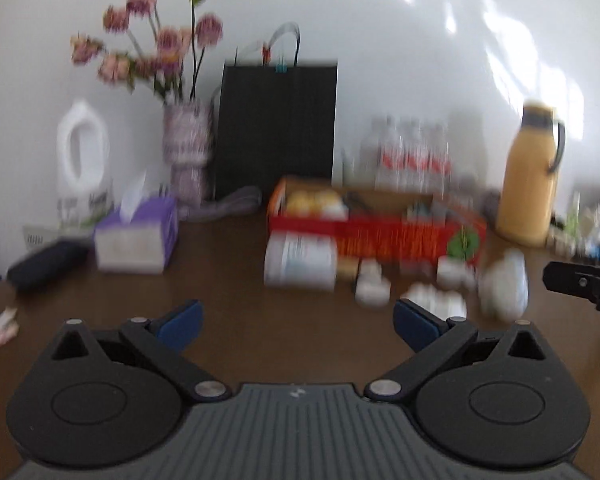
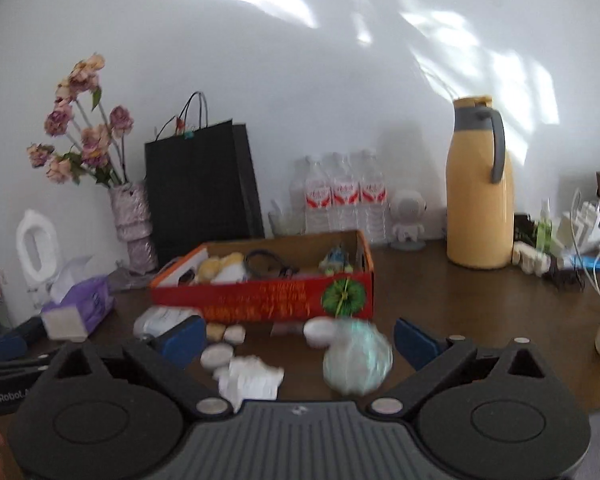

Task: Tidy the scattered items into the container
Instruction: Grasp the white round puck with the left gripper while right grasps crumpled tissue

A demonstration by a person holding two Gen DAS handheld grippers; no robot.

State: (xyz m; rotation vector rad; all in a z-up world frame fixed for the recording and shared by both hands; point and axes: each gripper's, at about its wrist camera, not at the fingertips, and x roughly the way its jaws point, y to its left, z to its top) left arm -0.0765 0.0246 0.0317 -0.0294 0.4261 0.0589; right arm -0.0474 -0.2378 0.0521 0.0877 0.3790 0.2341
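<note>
A red open cardboard box (image 2: 284,304) stands on the brown table and holds yellow soft things, a black cable and a small toy; it also shows in the left wrist view (image 1: 380,236). In front of it lie scattered items: a white packet (image 2: 162,320), small pale round pieces (image 2: 220,354), crumpled white paper (image 2: 252,378) and a pale bluish crumpled ball (image 2: 358,356). My right gripper (image 2: 298,340) is open, above and just short of these items. My left gripper (image 1: 298,324) is open and empty, short of the white packet (image 1: 300,260) and the small white pieces (image 1: 436,300).
Along the wall stand a vase of dried flowers (image 2: 132,224), a black paper bag (image 2: 202,188), water bottles (image 2: 344,200), a white figurine (image 2: 408,216) and a yellow thermos jug (image 2: 480,188). A purple tissue box (image 2: 80,308) sits left. Cables and chargers (image 2: 568,248) lie right.
</note>
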